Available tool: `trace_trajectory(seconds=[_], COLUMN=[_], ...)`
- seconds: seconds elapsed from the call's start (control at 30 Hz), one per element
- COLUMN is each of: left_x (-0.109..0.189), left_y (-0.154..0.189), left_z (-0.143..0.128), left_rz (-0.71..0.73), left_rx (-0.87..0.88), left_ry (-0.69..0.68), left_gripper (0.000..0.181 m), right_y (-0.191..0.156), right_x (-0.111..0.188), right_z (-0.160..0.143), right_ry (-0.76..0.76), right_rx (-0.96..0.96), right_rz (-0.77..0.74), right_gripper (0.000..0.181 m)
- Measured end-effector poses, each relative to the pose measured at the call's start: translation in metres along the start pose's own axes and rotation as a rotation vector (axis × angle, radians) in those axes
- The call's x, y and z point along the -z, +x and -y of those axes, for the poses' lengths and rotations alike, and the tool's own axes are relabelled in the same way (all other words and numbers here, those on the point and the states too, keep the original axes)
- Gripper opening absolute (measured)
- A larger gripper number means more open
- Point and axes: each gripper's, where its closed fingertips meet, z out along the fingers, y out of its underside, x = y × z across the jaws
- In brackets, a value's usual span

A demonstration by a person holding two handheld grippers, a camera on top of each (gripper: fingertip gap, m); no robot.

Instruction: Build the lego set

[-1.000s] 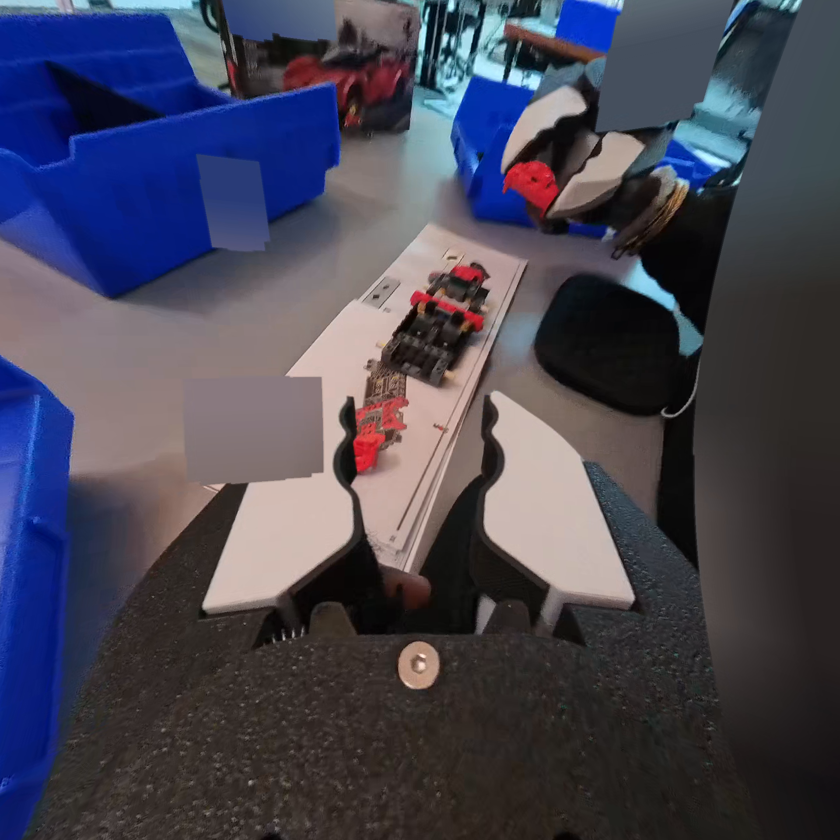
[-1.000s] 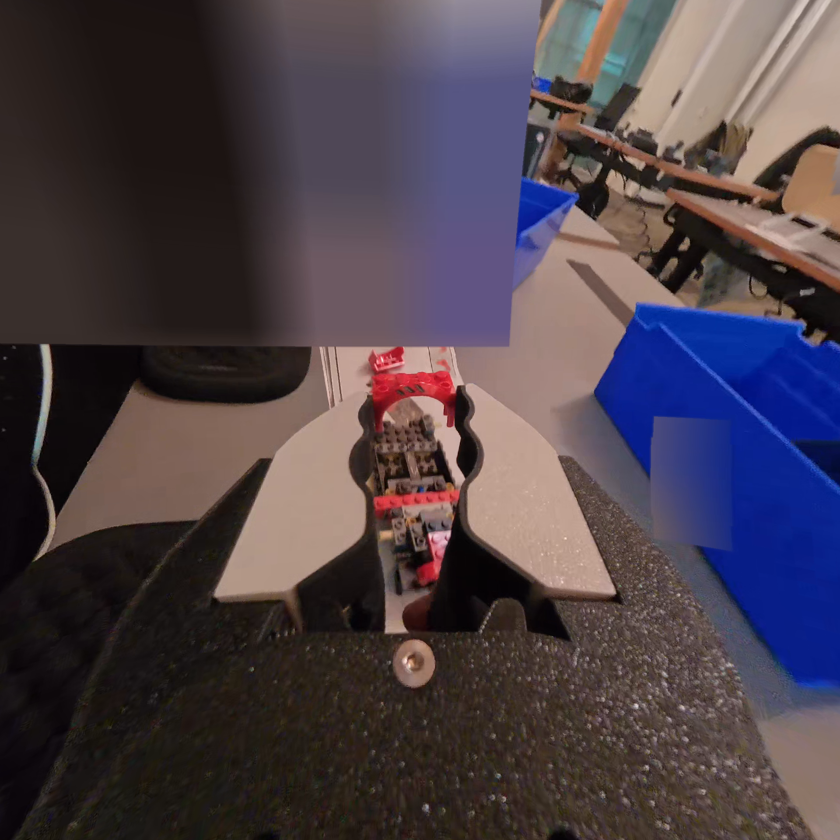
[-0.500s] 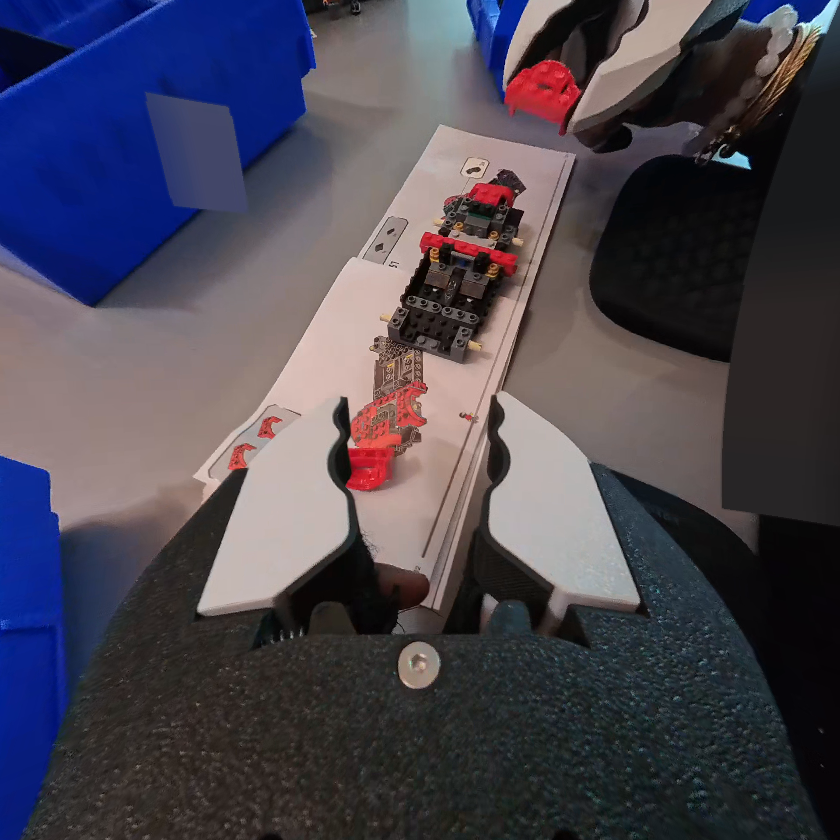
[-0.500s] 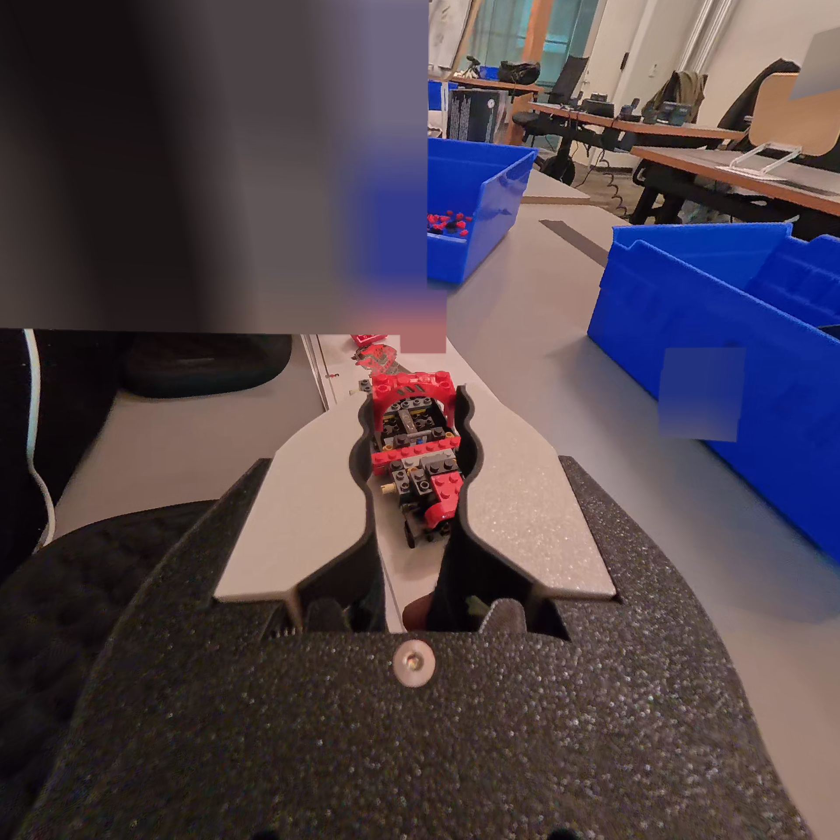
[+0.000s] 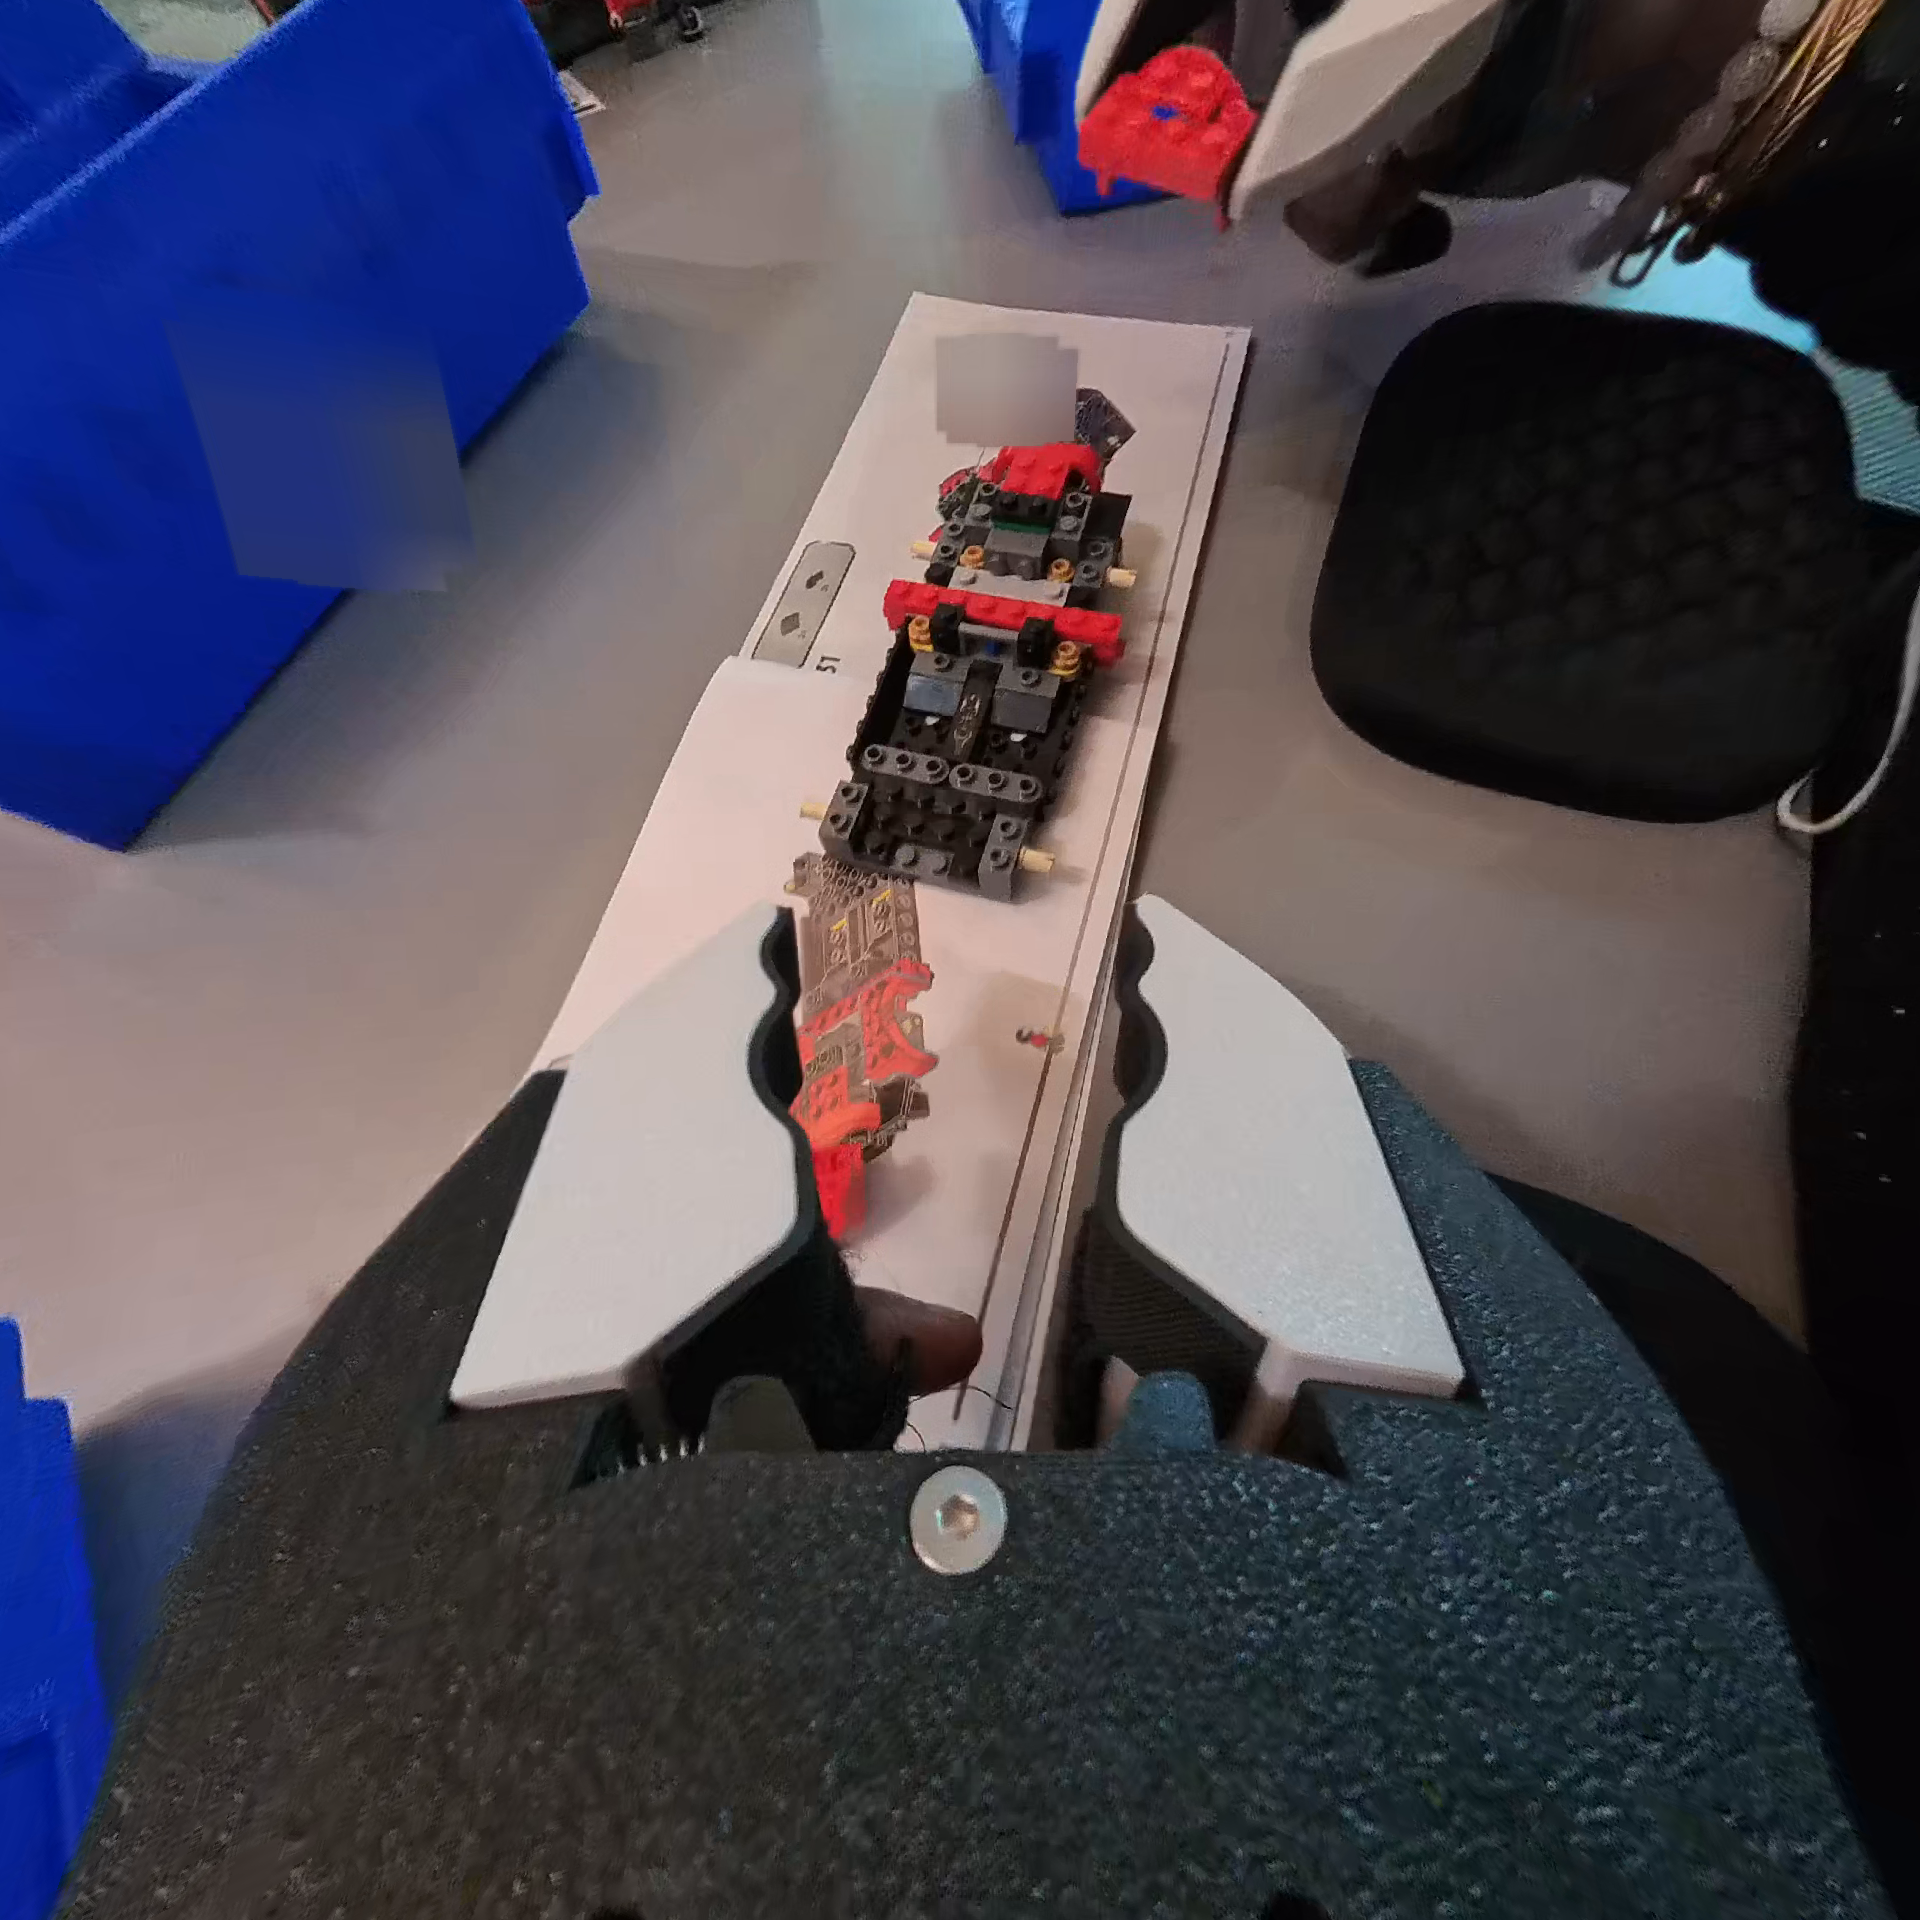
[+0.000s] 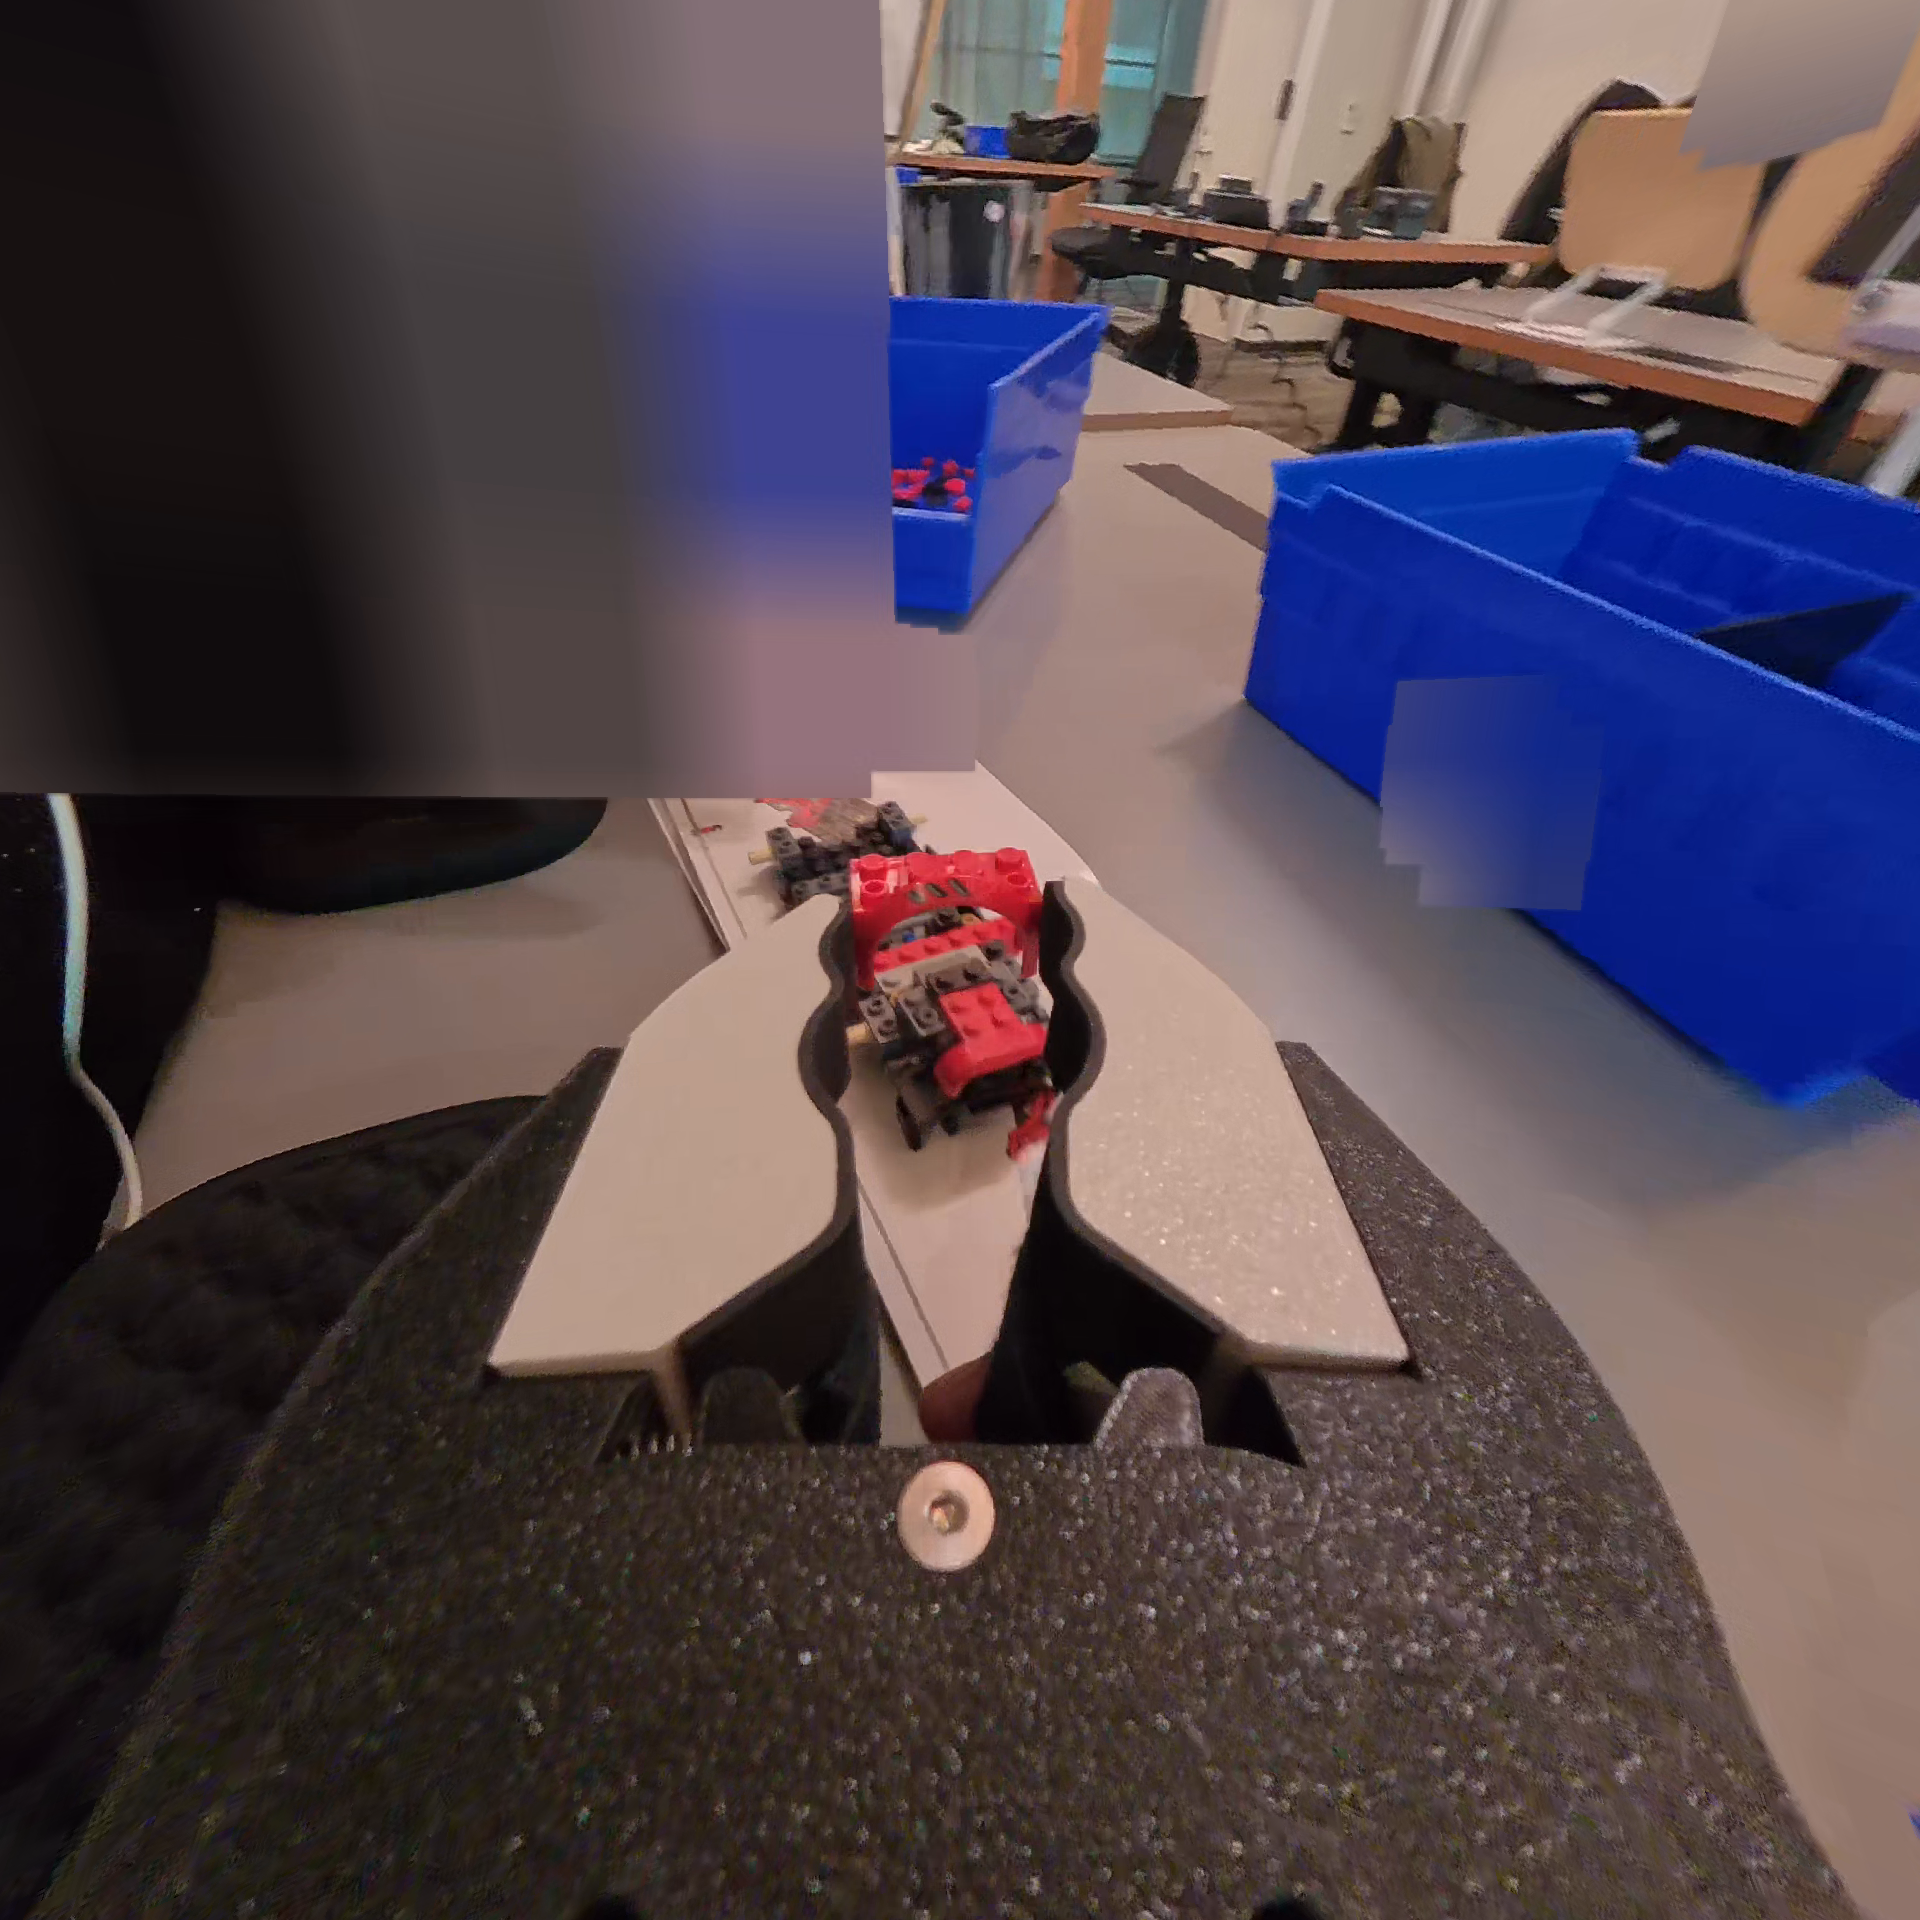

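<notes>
A black, grey and red lego car chassis (image 5: 977, 717) lies on an open instruction booklet (image 5: 707, 821) on the grey table. My left gripper (image 5: 951, 935) is open and empty, low over the booklet just short of the chassis. A small loose red piece (image 5: 837, 1184) lies on the page beside its left finger. My right gripper (image 6: 943, 920) is shut on a red arch brick (image 6: 940, 883) and holds it above the chassis (image 6: 956, 1039). The brick also shows in the left wrist view (image 5: 1164, 120), above the far end of the booklet.
Blue bins stand around: one at the left (image 5: 260, 416), one behind the booklet (image 5: 1023, 94), one at the near left edge (image 5: 31, 1558). In the right wrist view there is a large one (image 6: 1662, 748) and a far one holding red pieces (image 6: 997, 447). A black padded seat (image 5: 1600, 561) is right of the booklet. The left gripper's tips are roughly 15 cm from the right gripper's.
My left gripper has tilted down and moved forward along the booklet toward the chassis. My right gripper has kept the red arch brick and shifted over the chassis' far end.
</notes>
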Motion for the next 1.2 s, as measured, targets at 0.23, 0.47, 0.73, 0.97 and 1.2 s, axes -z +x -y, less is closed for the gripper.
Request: trace_trajectory(seconds=[0.23, 0.47, 0.73, 0.97, 1.2], left_x=[-0.031, -0.049, -0.064, -0.06, -0.054], left_y=[0.001, -0.006, -0.021, -0.004, 0.031], left_z=[0.008, 0.014, 0.007, -0.004, 0.001], left_rz=[-0.063, -0.368, -0.507, -0.561, -0.638], left_rx=[-0.166, -0.138, 0.071, 0.12, 0.165], left_ry=[-0.095, -0.206, -0.274, -0.344, -0.334], left_gripper=[0.059, 0.052, 0.048, 0.042, 0.042], right_y=[-0.01, -0.062, -0.042, -0.02, 0.011], right_x=[0.012, -0.018, -0.023, -0.025, -0.027], right_z=[-0.027, -0.055, -0.073, -0.072, -0.072], right_ry=[-0.179, -0.416, -0.525, -0.505, -0.496], right_rx=[-0.118, -0.369, -0.458, -0.441, -0.327], right_rz=[-0.123, -0.041, -0.146, -0.168, -0.123], right_gripper=[0.034, 0.034, 0.034, 0.034, 0.034])
